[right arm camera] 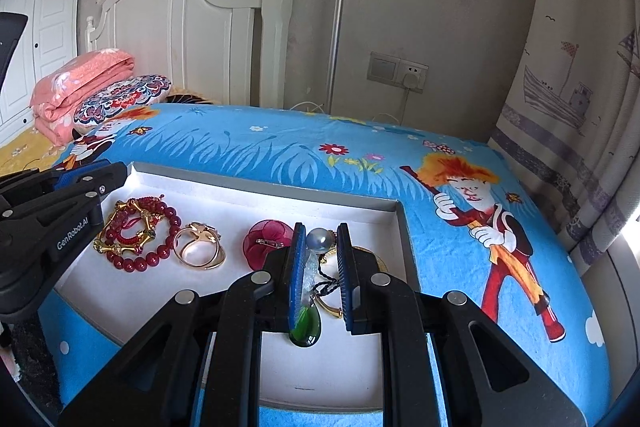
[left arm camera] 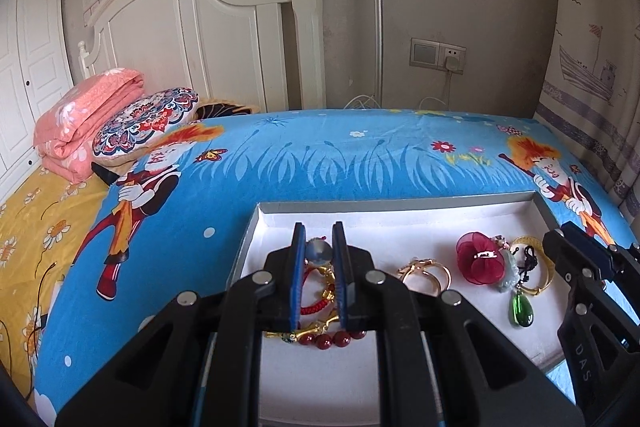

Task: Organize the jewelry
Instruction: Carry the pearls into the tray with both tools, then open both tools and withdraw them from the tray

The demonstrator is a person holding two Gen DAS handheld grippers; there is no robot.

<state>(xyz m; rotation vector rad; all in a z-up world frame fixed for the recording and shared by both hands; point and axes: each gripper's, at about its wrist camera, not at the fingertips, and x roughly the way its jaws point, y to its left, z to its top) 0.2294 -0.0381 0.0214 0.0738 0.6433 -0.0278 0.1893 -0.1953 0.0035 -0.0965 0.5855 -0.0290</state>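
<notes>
Both my tongs are pinched down narrow, and neither looks to be holding anything. My left gripper (left arm camera: 319, 239) hovers over the red bead and gold bracelets (right arm camera: 136, 235), my right gripper (right arm camera: 320, 239) over the green teardrop pendant (right arm camera: 306, 331). It's all inside the shallow white cardboard tray (right arm camera: 256, 183) on the blue cartoon bedsheet (right arm camera: 280, 147).

Even, soft daylight fills both views; the brightest patch is a strip at the right edge of the right wrist view, beside the curtain (right arm camera: 568, 131). The white tray (right arm camera: 248, 183) floor is near overexposed. Shadows are faint and diffuse. Focus is sharp throughout, no motion blur. Fisheye distortion bows the bed (left arm camera: 320, 155) edge and headboard (left arm camera: 192, 19); corners vignette to black
</notes>
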